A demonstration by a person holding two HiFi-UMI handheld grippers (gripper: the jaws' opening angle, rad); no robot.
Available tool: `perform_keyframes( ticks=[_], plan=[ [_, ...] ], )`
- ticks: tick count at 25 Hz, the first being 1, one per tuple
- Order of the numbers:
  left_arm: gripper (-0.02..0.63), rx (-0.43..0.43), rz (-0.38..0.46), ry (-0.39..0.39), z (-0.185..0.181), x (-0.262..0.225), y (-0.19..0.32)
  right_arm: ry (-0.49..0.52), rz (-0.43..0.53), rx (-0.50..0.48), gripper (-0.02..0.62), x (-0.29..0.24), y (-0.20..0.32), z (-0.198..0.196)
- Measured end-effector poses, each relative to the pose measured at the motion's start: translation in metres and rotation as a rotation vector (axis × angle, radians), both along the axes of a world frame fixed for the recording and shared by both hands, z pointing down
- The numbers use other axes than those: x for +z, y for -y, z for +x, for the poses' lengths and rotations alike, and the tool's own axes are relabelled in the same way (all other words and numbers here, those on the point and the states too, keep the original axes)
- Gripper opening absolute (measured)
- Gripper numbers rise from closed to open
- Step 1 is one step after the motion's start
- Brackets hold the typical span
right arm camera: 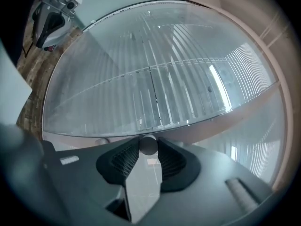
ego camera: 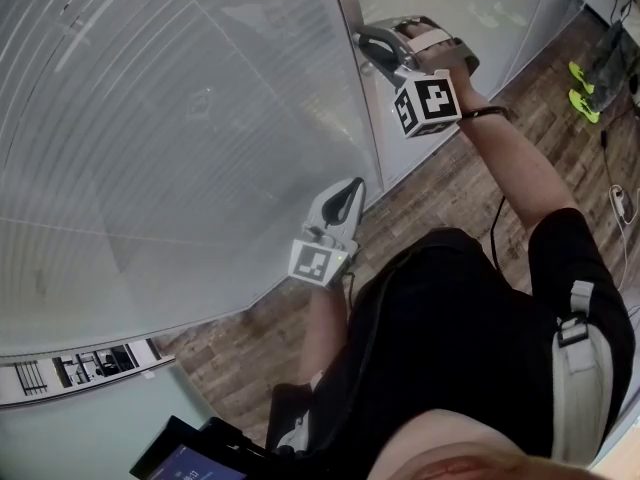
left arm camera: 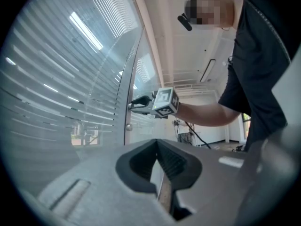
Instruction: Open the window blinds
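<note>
Overhead, the head view is showing the window blinds (ego camera: 150, 148) hanging behind glass. The left hand-held gripper (ego camera: 354, 185) is hovering just beside the pane, and the right hand-held gripper (ego camera: 365, 43) is reaching to the frame post. Seen in the left gripper view, its jaws are resting together, empty. Seen in the right gripper view, the jaws are clenching a small round knob (right arm camera: 149, 145), with the blinds lying just beyond.

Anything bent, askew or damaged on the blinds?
Nothing stands out: the grey horizontal blind slats run evenly, none visibly bent, and the small round knob sits between the jaws of the right gripper.
</note>
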State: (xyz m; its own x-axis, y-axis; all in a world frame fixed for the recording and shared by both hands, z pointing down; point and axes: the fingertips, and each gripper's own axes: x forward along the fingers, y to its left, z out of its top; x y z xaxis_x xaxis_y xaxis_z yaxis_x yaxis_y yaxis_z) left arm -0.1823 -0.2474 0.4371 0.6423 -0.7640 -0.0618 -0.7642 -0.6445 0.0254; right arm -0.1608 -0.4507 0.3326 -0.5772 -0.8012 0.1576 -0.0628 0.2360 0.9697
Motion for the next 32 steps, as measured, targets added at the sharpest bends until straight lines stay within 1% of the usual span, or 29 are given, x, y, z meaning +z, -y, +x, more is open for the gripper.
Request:
perform_keyframes(
  ticks=[3,6,9,11,13,16,21,24,27,32],
  plan=[
    [0.003,-0.006,0.006,0.003,-0.002,-0.003,0.003,0.046,-0.038,0.002,0.127,-0.003,0.001,0.0],
    [0.003,-0.009,0.012,0.007,-0.004,-0.003,0.005,0.136,-0.098,0.009,0.127,-0.006,0.001,-0.002],
    [0.003,-0.013,0.032,0.01,-0.005,-0.006,0.006,0.175,-0.13,0.018,0.127,-0.004,0.002,-0.002],
    [0.003,-0.018,0.034,0.013,-0.006,-0.005,0.006,0.23,-0.171,0.024,0.127,-0.004,0.002,-0.002],
    [0.003,-0.02,0.031,0.013,-0.006,-0.007,0.007,0.33,-0.244,0.026,0.127,-0.007,0.004,0.0],
    [0.003,-0.026,0.052,0.009,-0.006,-0.013,0.009,0.495,-0.383,0.023,0.127,-0.013,0.007,0.003],
    [0.003,-0.03,0.054,0.01,-0.005,-0.015,0.009,0.731,-0.592,0.01,0.127,-0.012,0.01,0.005],
    [0.003,-0.03,0.063,0.013,-0.004,-0.017,0.008,0.858,-0.686,0.004,0.127,-0.012,0.011,0.009],
    [0.003,-0.03,0.065,0.006,-0.003,-0.017,0.007,0.966,-0.754,0.005,0.127,-0.01,0.014,0.013],
    [0.003,-0.027,0.054,-0.003,-0.003,-0.015,0.007,1.221,-0.917,0.006,0.127,-0.014,0.014,0.014]
  ],
)
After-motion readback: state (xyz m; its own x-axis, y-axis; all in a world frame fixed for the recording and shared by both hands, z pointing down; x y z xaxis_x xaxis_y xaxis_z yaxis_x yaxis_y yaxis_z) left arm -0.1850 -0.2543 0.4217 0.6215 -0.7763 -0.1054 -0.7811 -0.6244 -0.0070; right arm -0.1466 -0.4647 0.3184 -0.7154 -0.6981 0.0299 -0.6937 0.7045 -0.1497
